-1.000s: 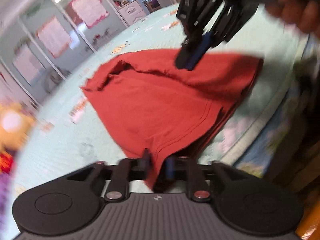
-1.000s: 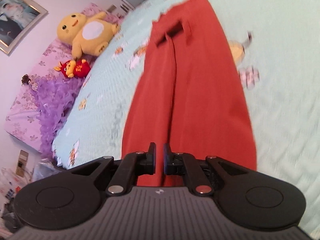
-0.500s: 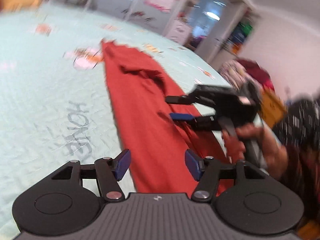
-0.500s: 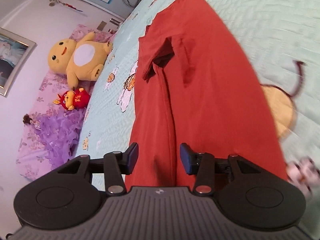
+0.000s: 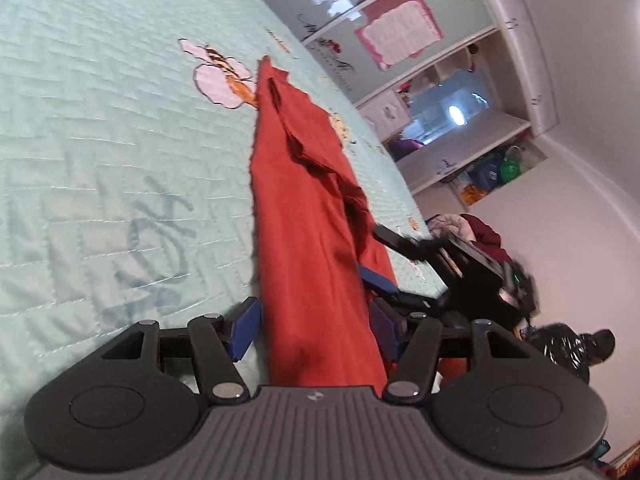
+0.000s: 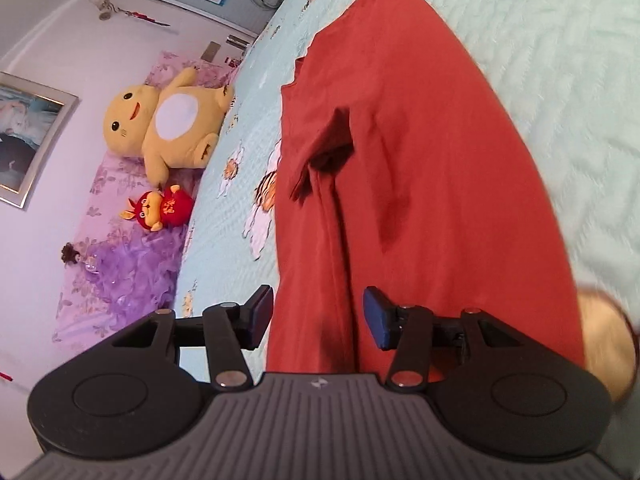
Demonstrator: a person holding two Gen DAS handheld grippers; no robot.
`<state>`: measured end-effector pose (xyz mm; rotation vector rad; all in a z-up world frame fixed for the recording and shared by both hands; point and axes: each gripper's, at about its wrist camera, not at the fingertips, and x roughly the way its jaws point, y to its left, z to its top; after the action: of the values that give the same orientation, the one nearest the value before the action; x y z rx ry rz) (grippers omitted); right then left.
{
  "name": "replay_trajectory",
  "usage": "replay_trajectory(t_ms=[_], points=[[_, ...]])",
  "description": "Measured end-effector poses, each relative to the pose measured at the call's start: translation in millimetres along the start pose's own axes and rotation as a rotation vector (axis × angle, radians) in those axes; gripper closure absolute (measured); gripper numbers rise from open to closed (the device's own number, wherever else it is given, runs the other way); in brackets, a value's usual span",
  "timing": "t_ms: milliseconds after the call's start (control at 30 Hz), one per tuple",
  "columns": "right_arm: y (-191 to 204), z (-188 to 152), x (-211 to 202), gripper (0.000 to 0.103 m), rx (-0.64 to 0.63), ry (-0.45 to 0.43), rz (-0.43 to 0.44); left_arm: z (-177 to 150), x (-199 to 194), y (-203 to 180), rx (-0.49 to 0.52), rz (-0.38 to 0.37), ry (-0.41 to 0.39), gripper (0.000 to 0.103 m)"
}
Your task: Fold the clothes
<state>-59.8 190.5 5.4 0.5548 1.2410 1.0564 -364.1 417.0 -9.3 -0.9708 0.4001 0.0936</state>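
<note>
A red garment (image 5: 304,208) lies folded into a long narrow strip on the pale green bedspread (image 5: 100,120). My left gripper (image 5: 314,328) stands open at the strip's near end, its blue pads on either side of the cloth without pressing it. In the right wrist view the garment (image 6: 420,160) runs away from me, with a sleeve fold showing on top. My right gripper (image 6: 318,316) has its jaws opening; the cloth's left edge lies between the pads, free of them. The right gripper (image 5: 380,258) also shows beside the strip in the left wrist view.
A yellow plush toy (image 6: 168,124), a small red toy (image 6: 160,210) and a purple cushion (image 6: 132,272) sit at the bed's head. A mirrored wardrobe (image 5: 400,28) and shelves stand beyond the bed. A clothes pile (image 5: 480,232) and a black bag (image 5: 568,348) are off its edge.
Both grippers, shut on the garment's hem a second ago, have let go and stand open. The left one rolled over. The cloth now lies flat as a strip.
</note>
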Motion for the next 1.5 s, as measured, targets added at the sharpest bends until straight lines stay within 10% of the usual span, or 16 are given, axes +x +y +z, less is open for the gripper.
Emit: replay_trajectory(t_ms=[200,433,933,1200,1333,1500], points=[[9,23,38,0.052,-0.062,0.034,0.012,5,1,8,0.019,-0.036,-0.008,0.040],[6,5,45,0.052,-0.081,0.327,0.205,13,11,10,0.009,-0.044,-0.015,0.040],[17,1,76,0.051,-0.053,0.384,0.288,20,21,12,0.032,-0.046,-0.036,0.040],[2,-13,88,0.049,0.087,0.448,0.532,25,9,21,0.004,-0.029,-0.062,0.045],[9,-18,79,0.051,0.039,0.454,0.465,24,17,16,0.061,0.014,-0.002,0.074],[23,-24,44,0.045,-0.029,0.386,0.282,24,18,17,0.063,0.019,0.028,0.082]])
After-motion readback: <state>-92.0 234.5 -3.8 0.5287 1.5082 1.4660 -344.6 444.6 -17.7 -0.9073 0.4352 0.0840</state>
